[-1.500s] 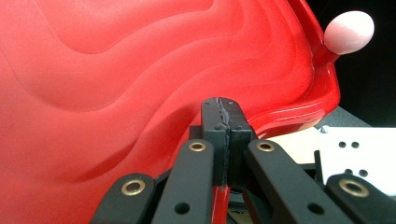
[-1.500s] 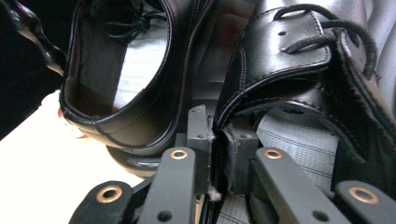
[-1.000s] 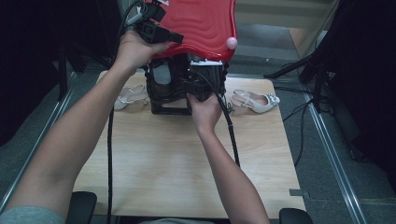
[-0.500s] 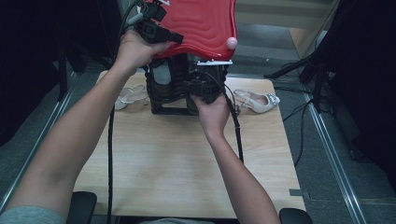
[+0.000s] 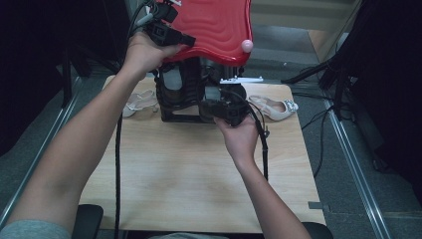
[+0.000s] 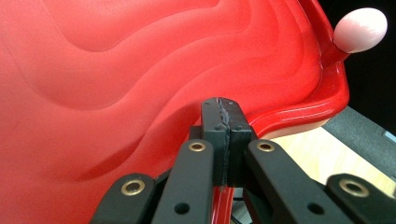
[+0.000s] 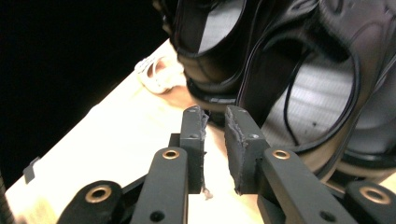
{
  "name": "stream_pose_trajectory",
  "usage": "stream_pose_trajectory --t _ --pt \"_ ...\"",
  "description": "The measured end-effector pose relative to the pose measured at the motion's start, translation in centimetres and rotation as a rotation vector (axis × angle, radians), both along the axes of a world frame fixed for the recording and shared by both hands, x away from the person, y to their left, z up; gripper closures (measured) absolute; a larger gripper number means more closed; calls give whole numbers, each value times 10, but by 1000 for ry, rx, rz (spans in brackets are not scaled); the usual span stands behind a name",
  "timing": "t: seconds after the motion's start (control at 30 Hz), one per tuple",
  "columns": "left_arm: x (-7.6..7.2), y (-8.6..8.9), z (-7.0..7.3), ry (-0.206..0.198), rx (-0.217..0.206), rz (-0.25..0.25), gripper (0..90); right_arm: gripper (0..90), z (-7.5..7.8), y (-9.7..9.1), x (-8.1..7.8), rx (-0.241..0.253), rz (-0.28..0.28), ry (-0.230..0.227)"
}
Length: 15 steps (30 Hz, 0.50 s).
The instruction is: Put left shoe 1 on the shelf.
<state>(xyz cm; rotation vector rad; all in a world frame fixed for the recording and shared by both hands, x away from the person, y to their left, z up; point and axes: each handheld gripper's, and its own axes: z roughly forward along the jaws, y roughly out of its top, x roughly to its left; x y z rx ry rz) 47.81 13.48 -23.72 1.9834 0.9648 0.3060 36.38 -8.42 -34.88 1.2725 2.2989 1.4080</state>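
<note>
Wooden table [image 5: 189, 174], left gripper [image 6: 223, 122] clamping red lid [image 6: 140, 70] rim

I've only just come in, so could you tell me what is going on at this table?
A person works with a claw in each hand. The left claw is shut on the rim of a red lid, holding it raised over a black machine. The right claw, jaws just closing on nothing, sits beside the machine's base. Two pale sandals lie on the wooden table.

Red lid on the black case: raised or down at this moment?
Raised. The left gripper is shut on the red lid's rim, holding it tilted above the black case, whose inside is exposed.
</note>
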Motion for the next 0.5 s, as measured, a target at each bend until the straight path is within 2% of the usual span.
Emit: stream_pose_trajectory --t 0.2,0.5 --pt "1 0 0 -1 -3 -7 900 839 -19 -5 -14 -36 29 -6" --pt "1 1 0 3 -6 -10 900 894 -55 -11 -17 -41 26 -14"
